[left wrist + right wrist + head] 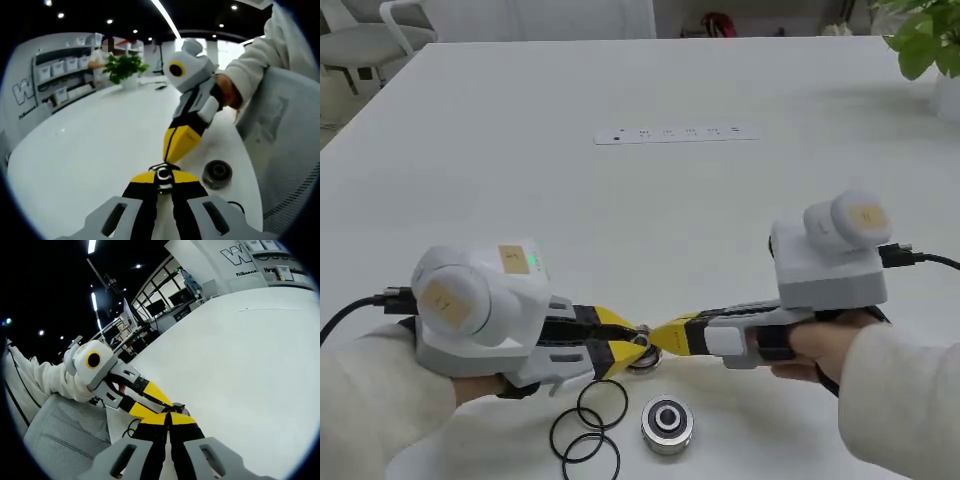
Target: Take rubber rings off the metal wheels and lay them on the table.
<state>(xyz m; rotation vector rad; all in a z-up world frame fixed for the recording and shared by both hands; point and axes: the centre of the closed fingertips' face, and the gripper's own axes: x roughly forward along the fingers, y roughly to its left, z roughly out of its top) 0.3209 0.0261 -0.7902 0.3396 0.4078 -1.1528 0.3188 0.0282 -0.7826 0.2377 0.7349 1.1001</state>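
A small metal wheel (pixel 163 179) is held tight between the yellow tips of the left gripper (pixel 623 345), low over the white table (pixel 620 220). The right gripper (pixel 662 340) is pointed at it from the other side, tip to tip. Its jaws are pressed together right at the edge of the held wheel. What is pinched between them is too small to be seen.

Three black rubber rings (pixel 603 403) are laid flat on the table, just in front of the grippers. They lie close together and some overlap. A second metal wheel (pixel 667 422) is set on the table right beside the rings.

A white power strip (pixel 675 133) is seen far back on the table, and a green plant (pixel 920 40) at the far right corner.
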